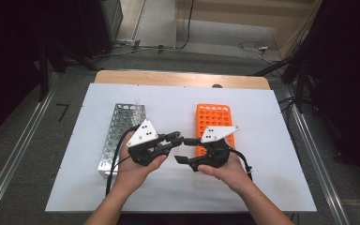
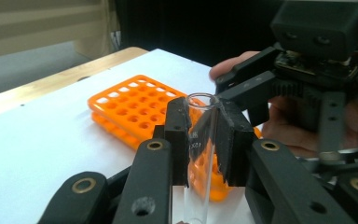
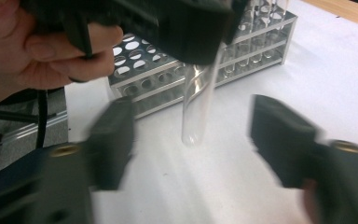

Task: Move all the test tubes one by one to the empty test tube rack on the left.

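A clear glass test tube (image 2: 200,154) stands upright between the pads of my left gripper (image 2: 203,126), which is shut on it near its open rim. In the high view my left gripper (image 1: 176,138) points right, over the middle of the white mat. My right gripper (image 1: 183,150) faces it from the right. Its jaws (image 3: 193,144) stand open on either side of the tube's (image 3: 198,102) rounded lower end without touching it. The tube hangs from the left gripper's black jaws (image 3: 191,28) above the mat.
An orange tube rack (image 1: 214,117) lies behind the right gripper and a metal rack (image 1: 122,126) lies at the left, with a few glass tubes (image 3: 261,18) at its far end. The white mat (image 1: 168,103) covers the wooden table.
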The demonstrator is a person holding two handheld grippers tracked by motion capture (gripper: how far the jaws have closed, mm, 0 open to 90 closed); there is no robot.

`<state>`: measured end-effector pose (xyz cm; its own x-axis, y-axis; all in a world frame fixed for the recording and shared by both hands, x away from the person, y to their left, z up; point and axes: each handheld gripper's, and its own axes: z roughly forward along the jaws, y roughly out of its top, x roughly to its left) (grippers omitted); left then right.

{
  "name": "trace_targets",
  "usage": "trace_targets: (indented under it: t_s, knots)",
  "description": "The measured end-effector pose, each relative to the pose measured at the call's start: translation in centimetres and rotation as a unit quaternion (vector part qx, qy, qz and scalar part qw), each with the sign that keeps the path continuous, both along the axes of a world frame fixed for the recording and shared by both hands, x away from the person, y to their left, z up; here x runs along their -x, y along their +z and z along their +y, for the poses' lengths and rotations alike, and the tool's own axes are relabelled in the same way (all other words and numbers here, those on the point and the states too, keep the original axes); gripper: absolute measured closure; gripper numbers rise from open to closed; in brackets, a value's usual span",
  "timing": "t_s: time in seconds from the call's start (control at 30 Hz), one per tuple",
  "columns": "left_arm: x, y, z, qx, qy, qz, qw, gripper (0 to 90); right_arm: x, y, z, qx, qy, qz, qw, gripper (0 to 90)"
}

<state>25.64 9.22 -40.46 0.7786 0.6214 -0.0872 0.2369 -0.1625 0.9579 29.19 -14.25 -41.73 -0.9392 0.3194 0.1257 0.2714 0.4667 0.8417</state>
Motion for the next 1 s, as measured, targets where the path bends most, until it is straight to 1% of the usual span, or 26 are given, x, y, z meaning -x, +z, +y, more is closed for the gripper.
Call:
trace_targets:
  t_s: [0.07, 0.1, 0.17, 0.2, 0.27, 0.33, 0.43, 0.53, 0.63, 0.67, 0.73, 0.83, 0.87, 0.9, 0.93, 1.0]
  knots:
    - [-0.1, 0.1, 0.6, 0.002, 0.009, -0.001, 1.0, 76.8, -0.1, 0.1, -0.4, 0.001, -0.005, -0.004, 1.0, 10.6]
    - [-0.2, 0.2, 0.9, 0.003, 0.013, -0.003, 0.9999, 76.8, -0.2, 0.2, -0.7, -0.004, -0.001, -0.003, 1.0, 5.8]
    - [-0.4, 0.3, 1.6, 0.005, 0.022, -0.004, 0.9997, 76.8, -0.3, 0.3, -1.5, -0.014, -0.011, -0.011, 0.9998, 1.2]
    - [-0.5, 0.4, 2.0, 0.007, 0.027, -0.006, 0.9996, 76.8, -0.3, 0.4, -1.9, -0.021, -0.012, -0.011, 0.9997, 0.4]
    - [-0.7, 0.6, 2.7, 0.011, 0.038, -0.008, 0.9992, 76.8, -0.6, 0.4, -2.8, -0.029, -0.017, -0.01, 0.9994, 0.4]
    - [-1.0, 0.9, 3.7, 0.017, 0.054, -0.011, 0.9983, 76.8, -0.7, 0.4, -3.9, -0.033, -0.034, -0.009, 0.9988, 0.4]
    - [-1.3, 1.2, 5.2, 0.026, 0.074, -0.013, 0.9968, 76.8, -0.9, 0.2, -5.7, -0.042, -0.05, -0.009, 0.9978, 0.0]
    - [-1.6, 1.4, 6.4, 0.034, 0.095, -0.015, 0.9948, 76.8, -0.9, 0.1, -7.4, -0.039, -0.075, -0.015, 0.9963, 0.0]
    - [-2.0, 1.5, 7.4, 0.036, 0.113, -0.017, 0.9928, 76.8, -0.9, -0.1, -8.8, -0.038, -0.093, -0.018, 0.9948, 0.0]
    - [-2.0, 1.5, 7.6, 0.035, 0.118, -0.018, 0.9923, 76.9, -0.8, -0.2, -9.3, -0.035, -0.098, -0.022, 0.9943, 0.0]
    - [-2.3, 1.4, 8.2, 0.033, 0.129, -0.018, 0.9909, 76.8, -0.6, -0.4, -10.1, -0.029, -0.107, -0.023, 0.9935, 0.0]
    - [-2.6, 1.1, 8.9, 0.032, 0.147, -0.017, 0.9885, 76.8, -0.3, -0.8, -11.4, -0.024, -0.122, -0.023, 0.992, 0.0]
    - [-2.6, 1.0, 9.1, 0.033, 0.151, -0.015, 0.9879, 76.8, -0.1, -1.0, -11.9, -0.024, -0.125, -0.019, 0.9916, 0.0]
    - [-2.8, 0.8, 9.4, 0.037, 0.158, -0.013, 0.9867, 76.8, -0.1, -1.1, -12.3, -0.023, -0.13, -0.021, 0.9911, 0.0]
    - [-2.8, 0.6, 9.6, 0.037, 0.163, -0.011, 0.9859, 76.9, 0.1, -1.3, -12.9, -0.022, -0.136, -0.02, 0.9903, 0.0]
    - [-3.0, 0.2, 9.9, 0.038, 0.17, -0.007, 0.9847, 76.8, 0.2, -1.5, -13.9, -0.021, -0.146, -0.019, 0.9888, 0.0]
